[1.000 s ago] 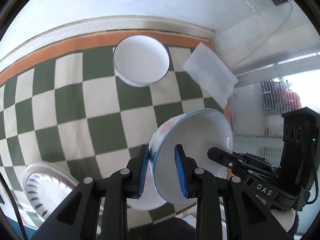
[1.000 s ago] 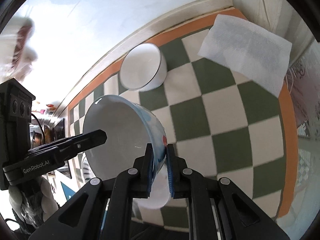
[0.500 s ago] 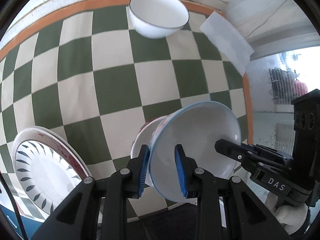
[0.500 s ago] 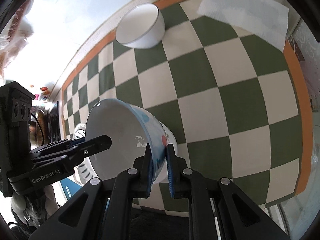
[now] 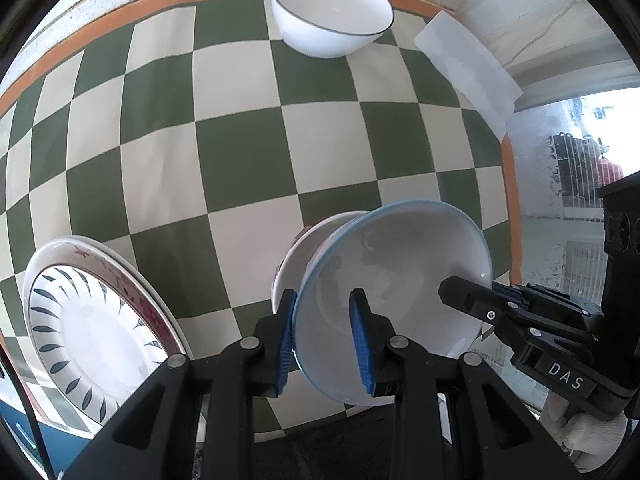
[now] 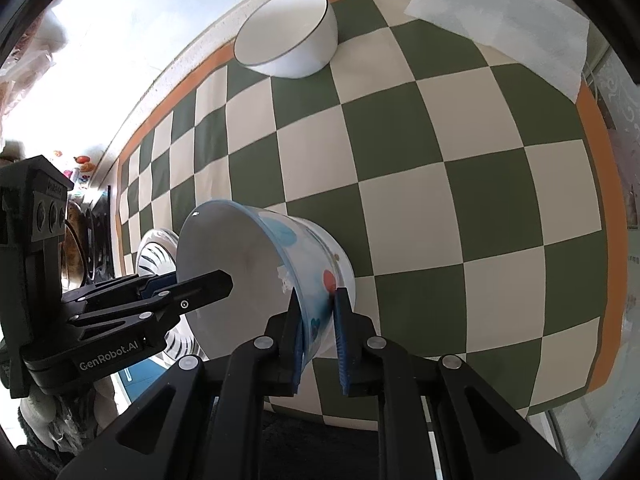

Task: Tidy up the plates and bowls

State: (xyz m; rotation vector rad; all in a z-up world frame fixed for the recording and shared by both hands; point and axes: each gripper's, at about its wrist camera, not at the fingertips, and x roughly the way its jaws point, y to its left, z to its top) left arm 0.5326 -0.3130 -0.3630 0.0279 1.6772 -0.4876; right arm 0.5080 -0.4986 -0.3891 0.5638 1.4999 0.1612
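A blue-rimmed bowl (image 5: 396, 272) with coloured spots (image 6: 256, 272) is held tilted at the table's near edge, over a second bowl (image 5: 312, 236) under it. My left gripper (image 5: 325, 336) straddles its left rim with a gap between the pads. My right gripper (image 6: 318, 332) straddles its right rim, its pads a little apart from the wall. A plain white bowl (image 5: 330, 20) with a dark rim stands at the far edge; it also shows in the right wrist view (image 6: 286, 36). A stack of plates (image 5: 96, 320) with blue leaf marks lies at the near left.
The table has a green and cream checked cloth (image 5: 240, 152) with an orange border. A white paper napkin (image 6: 504, 20) lies at the far right corner. A wall runs along the far edge. A glass door is on the right.
Both grippers brought the spotted bowl down and nearer, onto the second bowl at the near edge. The right pads, tight on the rim before, now stand slightly apart.
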